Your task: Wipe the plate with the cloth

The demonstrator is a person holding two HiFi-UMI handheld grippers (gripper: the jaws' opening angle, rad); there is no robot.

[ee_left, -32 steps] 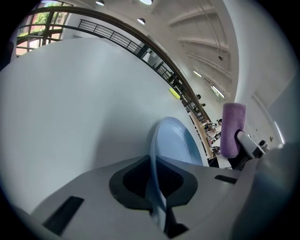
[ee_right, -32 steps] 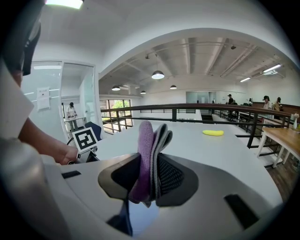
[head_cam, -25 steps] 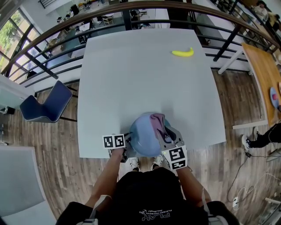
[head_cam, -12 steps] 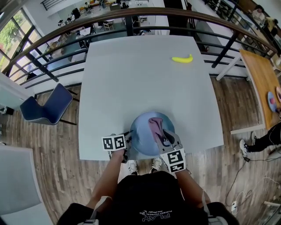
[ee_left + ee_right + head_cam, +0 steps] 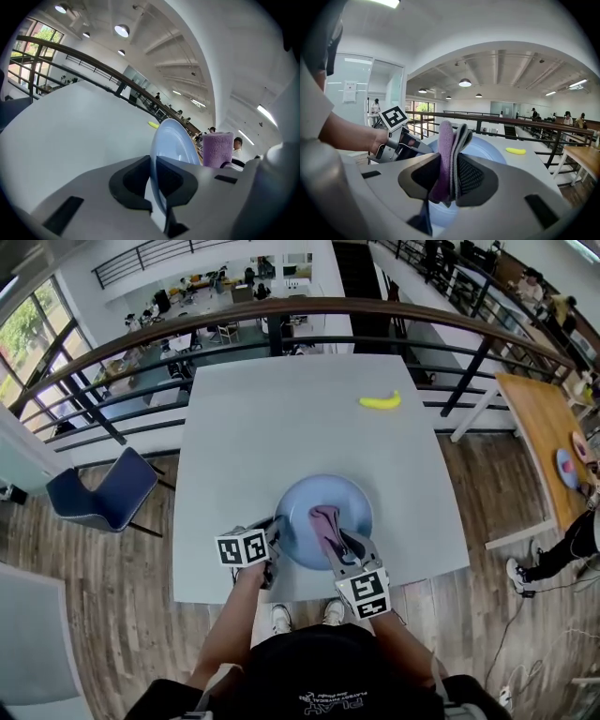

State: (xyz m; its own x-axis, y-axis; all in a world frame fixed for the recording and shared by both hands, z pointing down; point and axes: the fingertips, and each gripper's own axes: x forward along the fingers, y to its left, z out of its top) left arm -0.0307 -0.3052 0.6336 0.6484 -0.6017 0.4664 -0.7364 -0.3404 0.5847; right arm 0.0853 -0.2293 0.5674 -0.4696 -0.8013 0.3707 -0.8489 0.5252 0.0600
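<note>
**A:** What is the plate (image 5: 298, 514) carrying?

**B:** The pale blue plate is facing up and to the right. A folded purple cloth (image 5: 325, 519) is hanging over its hollow. I cannot tell whether the cloth is touching the plate.

**A:** Who is holding what?

**B:** The left gripper (image 5: 277, 536) is pinching the plate's left rim. In the left gripper view the jaws (image 5: 153, 180) are closing on the thin rim, one on each face, and the plate (image 5: 176, 140) is standing on edge between them. The right gripper (image 5: 336, 542) is reaching in from the near side. In the right gripper view its jaws (image 5: 449, 176) are squeezing the cloth (image 5: 450, 154), purple on one side and grey on the other, with the top sticking up above them.

**A:** Where is the plate sitting on the table (image 5: 281, 427)?

**B:** It is hovering near the near edge, about midway along it, inside the table's outline.

**A:** How much room is there around it?

**B:** A wide grey stretch is lying open beyond the plate and to both sides. A banana (image 5: 380, 401) is lying well apart, towards the far right corner. A railing (image 5: 281, 310) is running just behind the far edge. A blue chair (image 5: 103, 488) is standing on the floor off the left side.
</note>
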